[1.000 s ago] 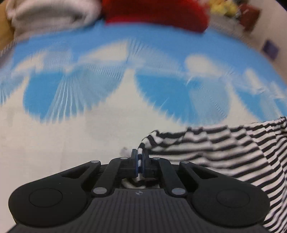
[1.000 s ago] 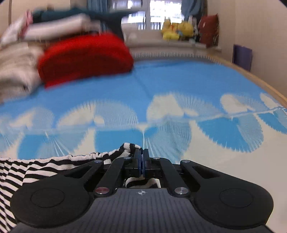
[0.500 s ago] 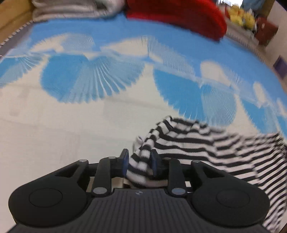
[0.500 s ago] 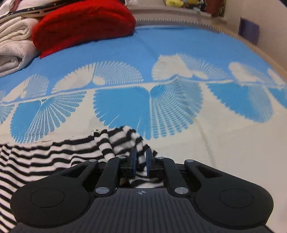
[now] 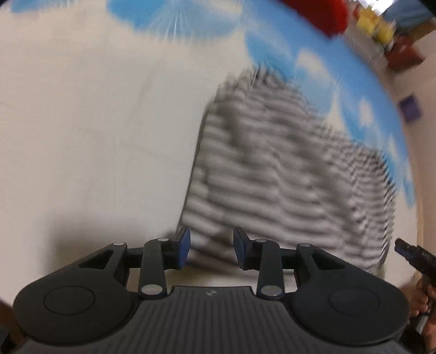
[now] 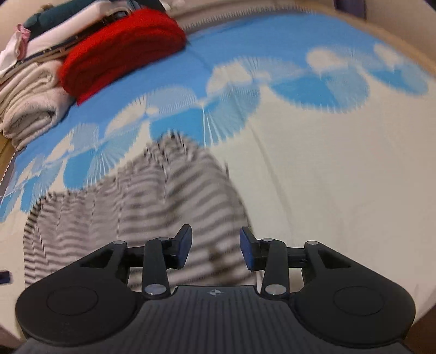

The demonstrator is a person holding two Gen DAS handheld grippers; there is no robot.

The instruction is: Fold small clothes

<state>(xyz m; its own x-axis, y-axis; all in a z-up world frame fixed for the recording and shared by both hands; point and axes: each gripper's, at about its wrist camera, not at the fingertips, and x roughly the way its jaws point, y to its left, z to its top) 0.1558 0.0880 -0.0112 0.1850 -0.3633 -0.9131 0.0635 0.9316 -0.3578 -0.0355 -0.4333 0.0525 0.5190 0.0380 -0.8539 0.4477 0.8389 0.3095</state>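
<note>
A black-and-white striped garment [image 5: 272, 174] lies folded on the blue-and-white bedspread, blurred by motion. It also shows in the right wrist view [image 6: 163, 207]. My left gripper [image 5: 211, 249] is open and empty just above the garment's near left edge. My right gripper [image 6: 215, 246] is open and empty above the garment's near right edge. The tip of the right gripper [image 5: 411, 253] shows at the right edge of the left wrist view.
A red folded blanket [image 6: 120, 51] and a stack of beige and white folded linens [image 6: 30, 92] lie at the far left of the bed. The bedspread [image 6: 327, 168] stretches bare to the right. Yellow toys [image 5: 376, 24] sit beyond the bed.
Both grippers have opened and let go of the striped garment's corners, then pulled back and up. The garment now lies on the bed.
</note>
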